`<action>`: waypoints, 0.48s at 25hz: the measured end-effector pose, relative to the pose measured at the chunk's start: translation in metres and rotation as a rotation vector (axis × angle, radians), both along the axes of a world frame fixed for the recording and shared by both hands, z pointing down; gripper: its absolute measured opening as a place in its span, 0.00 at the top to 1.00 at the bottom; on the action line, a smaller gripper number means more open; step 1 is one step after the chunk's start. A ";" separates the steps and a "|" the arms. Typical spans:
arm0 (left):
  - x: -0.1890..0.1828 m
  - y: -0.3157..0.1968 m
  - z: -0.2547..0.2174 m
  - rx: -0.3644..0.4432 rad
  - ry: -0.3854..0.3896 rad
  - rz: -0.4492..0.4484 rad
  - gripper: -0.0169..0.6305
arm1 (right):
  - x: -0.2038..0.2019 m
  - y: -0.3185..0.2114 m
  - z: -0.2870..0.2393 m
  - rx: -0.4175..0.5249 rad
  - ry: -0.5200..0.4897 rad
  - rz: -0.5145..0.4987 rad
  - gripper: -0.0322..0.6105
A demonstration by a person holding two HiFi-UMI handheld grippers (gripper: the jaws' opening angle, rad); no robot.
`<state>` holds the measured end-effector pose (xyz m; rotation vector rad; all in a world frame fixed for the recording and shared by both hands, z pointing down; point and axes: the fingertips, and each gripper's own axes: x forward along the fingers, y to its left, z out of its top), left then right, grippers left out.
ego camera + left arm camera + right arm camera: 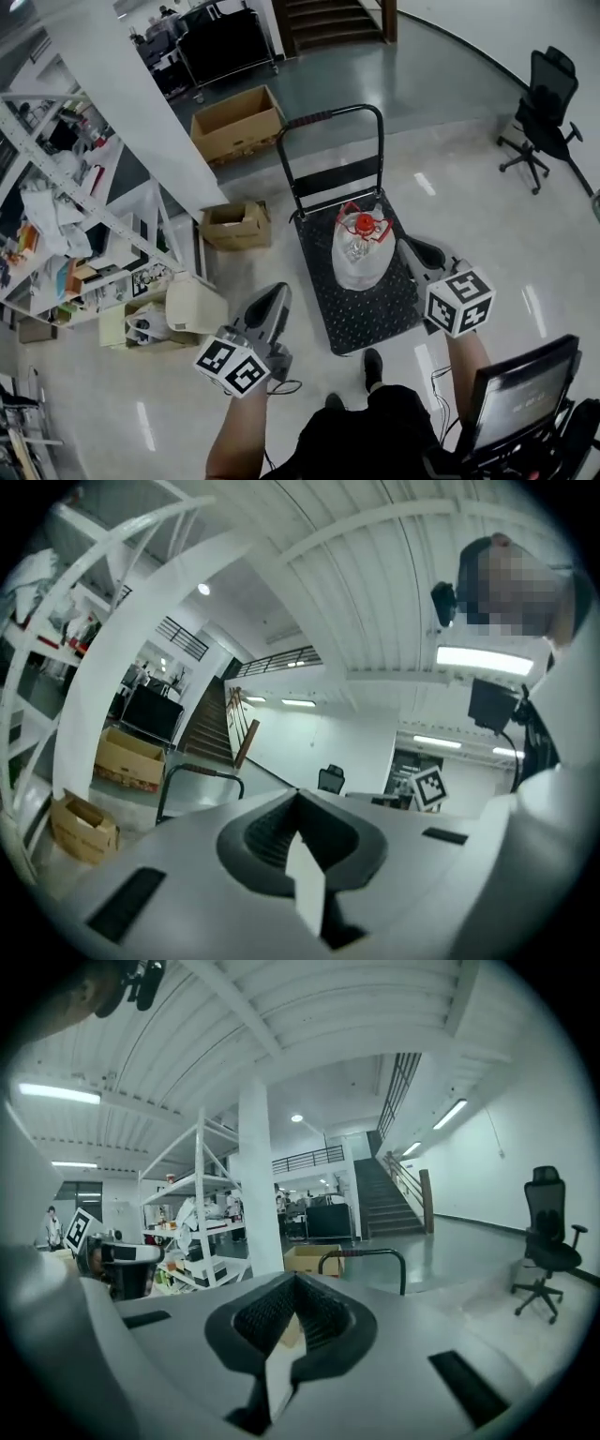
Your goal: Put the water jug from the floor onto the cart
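Nearest the head camera are the person's forearms [239, 441], each carrying a gripper with a marker cube [234, 364]. At 7 o'clock in that view, the left gripper [278, 291] has its jaws pressed together with nothing between them. Its own view shows the ribbed pads [267, 832] meeting in a point against open air. At 4 o'clock the right gripper [406, 247] is closed and empty too, its tips meeting in front of the room beyond.

Neither holds the water jug [359, 255]. It stands upright with its red cap on top, on the black deck of the cart [361, 323] near the picture's centre. The right gripper's tip lies just beside it at its 3 o'clock.

From the jug, the cart's push handle [328, 117] rises at 12 o'clock. A small cardboard box [234, 225] sits on the floor at 9 o'clock, and a larger open box [236, 122] at 11 o'clock. White shelving [75, 234] packed with clutter fills the frame's 9 o'clock edge, beside a white pillar [141, 94]. An office chair [548, 117] stands well apart at 2 o'clock, and a staircase [328, 19] climbs away at 12 o'clock.
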<state>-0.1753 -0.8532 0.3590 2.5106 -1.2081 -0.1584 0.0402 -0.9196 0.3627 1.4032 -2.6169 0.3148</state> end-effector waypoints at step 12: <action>0.016 0.152 -0.054 0.089 -0.023 0.083 0.98 | 0.005 0.184 -0.063 0.081 -0.044 -0.011 0.95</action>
